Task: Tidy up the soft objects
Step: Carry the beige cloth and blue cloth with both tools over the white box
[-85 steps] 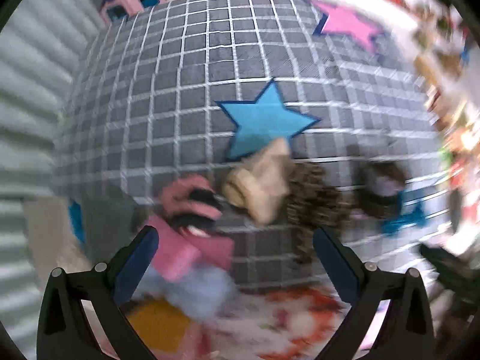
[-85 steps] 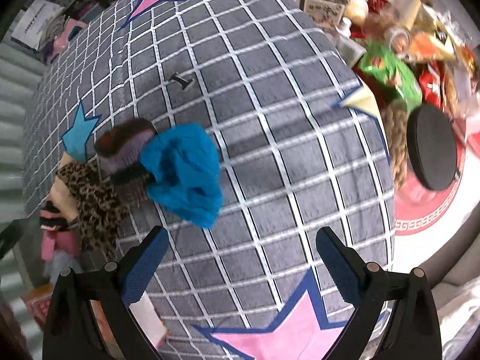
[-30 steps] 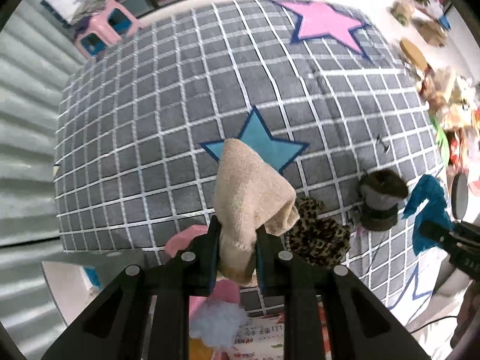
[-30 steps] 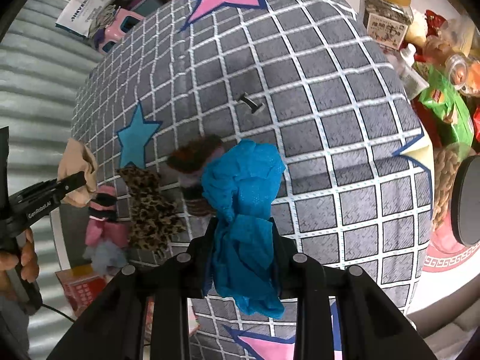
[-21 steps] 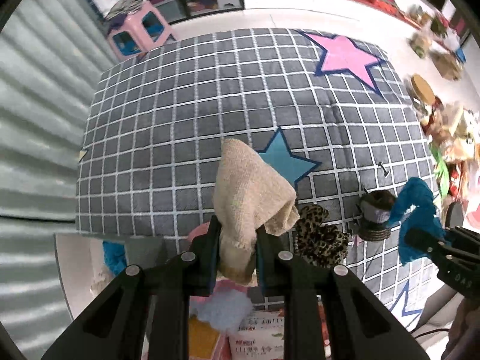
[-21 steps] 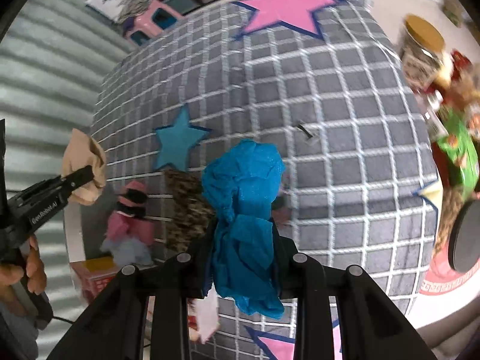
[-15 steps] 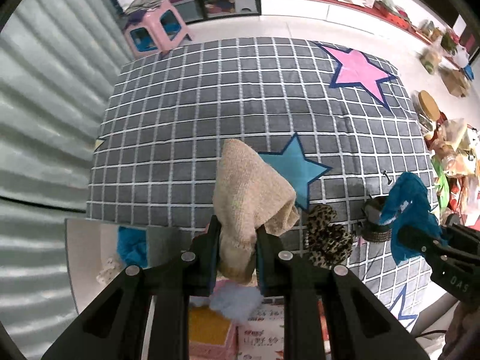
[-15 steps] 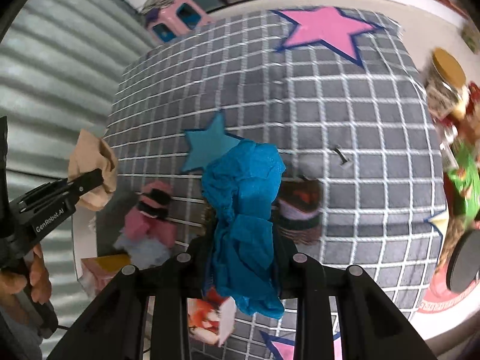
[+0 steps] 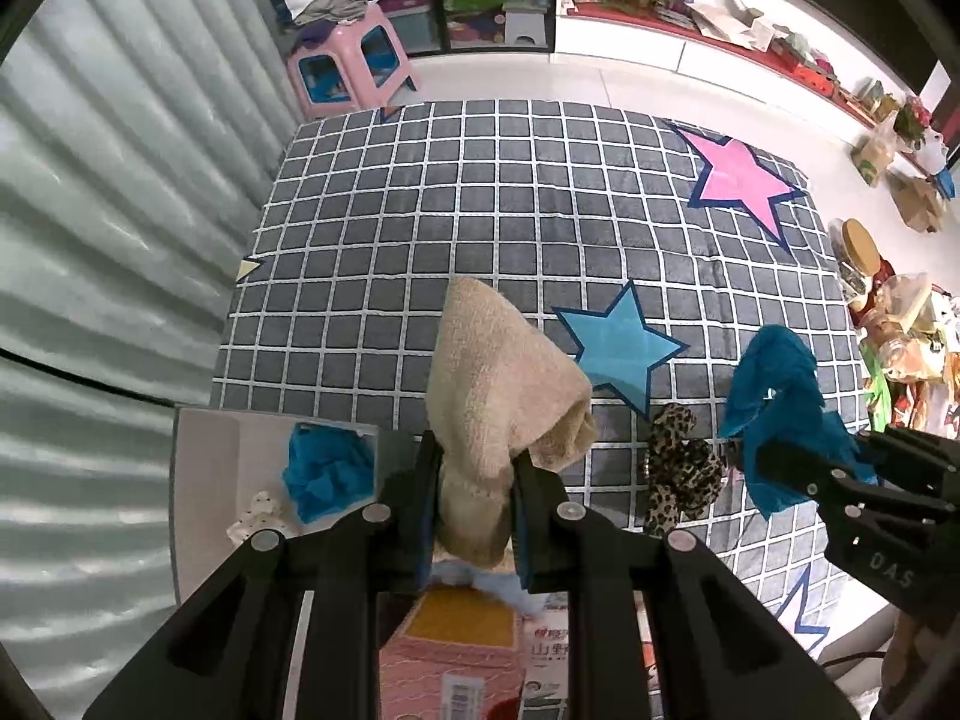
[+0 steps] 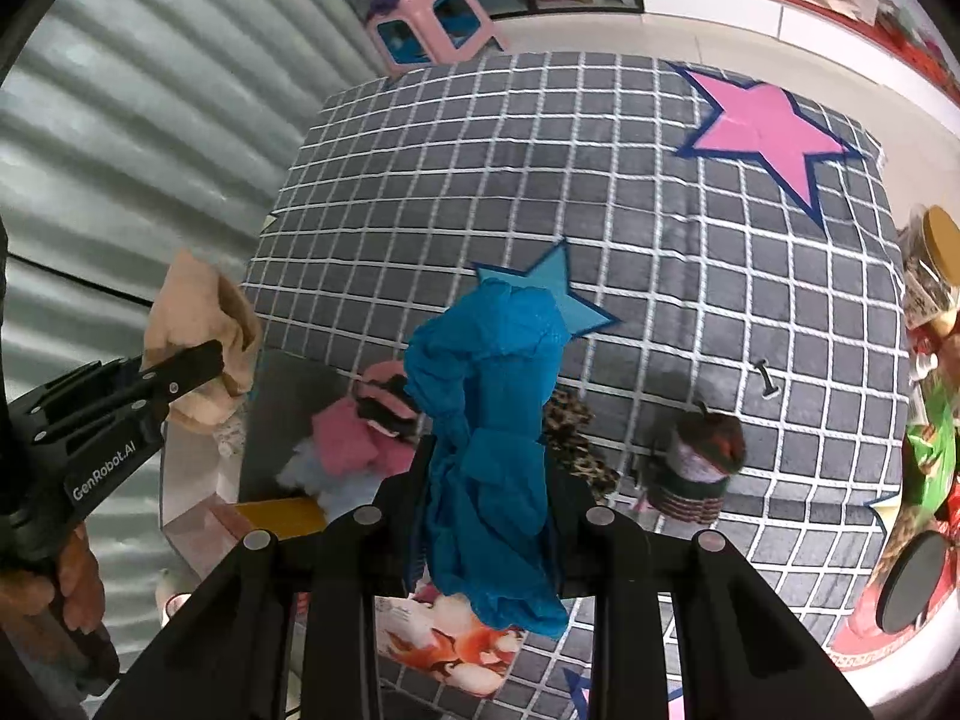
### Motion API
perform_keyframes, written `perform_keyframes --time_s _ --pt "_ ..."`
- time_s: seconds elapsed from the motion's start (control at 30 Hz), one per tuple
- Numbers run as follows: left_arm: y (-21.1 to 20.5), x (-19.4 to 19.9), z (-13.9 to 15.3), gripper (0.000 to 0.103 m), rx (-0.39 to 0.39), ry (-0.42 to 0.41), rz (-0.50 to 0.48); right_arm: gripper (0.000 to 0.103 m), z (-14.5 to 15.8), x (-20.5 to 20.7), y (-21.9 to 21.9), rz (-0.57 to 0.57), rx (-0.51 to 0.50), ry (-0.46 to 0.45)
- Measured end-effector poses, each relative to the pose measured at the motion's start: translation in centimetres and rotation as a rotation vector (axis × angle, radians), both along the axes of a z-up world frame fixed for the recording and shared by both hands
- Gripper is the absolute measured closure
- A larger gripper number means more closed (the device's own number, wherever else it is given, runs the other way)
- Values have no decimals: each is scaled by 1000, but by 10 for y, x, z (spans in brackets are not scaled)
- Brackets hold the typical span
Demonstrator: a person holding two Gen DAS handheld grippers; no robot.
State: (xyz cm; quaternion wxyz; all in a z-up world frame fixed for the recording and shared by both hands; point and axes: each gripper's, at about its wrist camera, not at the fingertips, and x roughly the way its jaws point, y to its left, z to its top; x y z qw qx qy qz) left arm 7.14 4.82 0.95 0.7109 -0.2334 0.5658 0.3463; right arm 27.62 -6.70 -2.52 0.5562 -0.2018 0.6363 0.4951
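My left gripper (image 9: 473, 483) is shut on a beige knitted cloth (image 9: 498, 384) and holds it high above the near edge of the grey checked mat (image 9: 480, 228). My right gripper (image 10: 487, 501) is shut on a blue mesh cloth (image 10: 486, 396), also lifted; it shows at the right of the left wrist view (image 9: 774, 396). On the mat lie a leopard-print cloth (image 9: 681, 474), a pink and black piece (image 10: 366, 420) and a dark striped hat (image 10: 699, 456). A grey box (image 9: 204, 480) at the lower left holds another blue cloth (image 9: 324, 471) and a small white dotted piece (image 9: 258, 516).
A corrugated grey wall (image 9: 120, 180) runs along the left. A pink stool (image 9: 345, 63) stands beyond the mat. Jars and snack packets (image 9: 894, 324) crowd the right edge. Printed cartons (image 9: 456, 654) lie at the mat's near edge. A black round lid (image 10: 915, 579) lies at the right.
Both grippers have closed on their cloths, the left on the beige one, the right on the blue one, and risen well above the mat. The grey box has come into view.
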Motion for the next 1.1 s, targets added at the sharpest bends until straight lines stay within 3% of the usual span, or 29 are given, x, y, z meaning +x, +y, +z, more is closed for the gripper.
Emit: perform_keyframes --time_s 0.43,1.1 --pt "-5 -31 11 81 11 -51 -22 72 14 -27 7 1 -6 -42" --pt "-38 -81 18 81 13 -96 -77 72 34 -68 -28 -52 -12 -84"
